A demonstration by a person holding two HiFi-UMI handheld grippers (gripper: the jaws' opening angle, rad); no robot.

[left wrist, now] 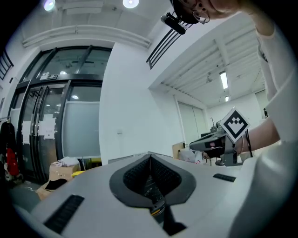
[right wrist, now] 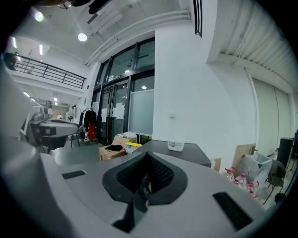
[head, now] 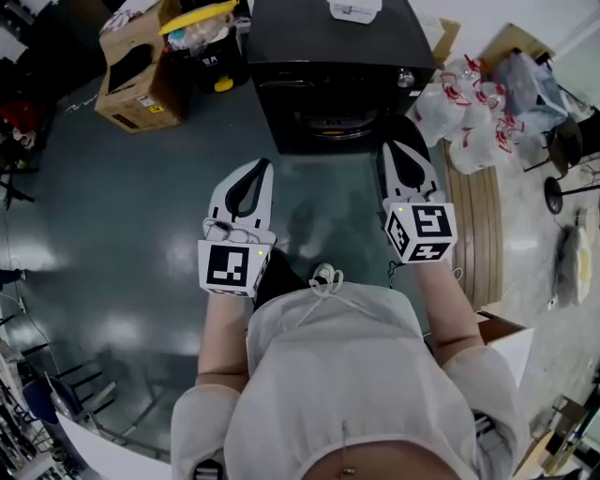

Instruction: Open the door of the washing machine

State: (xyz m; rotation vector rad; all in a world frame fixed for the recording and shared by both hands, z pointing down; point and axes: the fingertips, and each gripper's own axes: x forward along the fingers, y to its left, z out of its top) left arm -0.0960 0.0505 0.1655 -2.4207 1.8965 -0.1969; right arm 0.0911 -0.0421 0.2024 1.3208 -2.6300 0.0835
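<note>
The black washing machine [head: 328, 47] stands on the floor ahead of me, and its round front door [head: 330, 124] faces me and looks closed. My left gripper [head: 265, 167] is held up in front of it, to the left, shut with nothing between its fingers. My right gripper [head: 389, 147] is level with the machine's right front corner, also shut and empty. In the left gripper view the jaws [left wrist: 150, 155] meet at their tips, pointing at a white wall. In the right gripper view the shut jaws [right wrist: 147, 153] point over the machine's dark top [right wrist: 186, 151].
A small white container [head: 354, 9] lies on the machine's top. An open cardboard box [head: 141, 75] sits to the left on the dark floor. White plastic bags [head: 469, 112] and a wooden board [head: 478, 225] lie to the right. Glass doors [right wrist: 121, 107] stand beyond.
</note>
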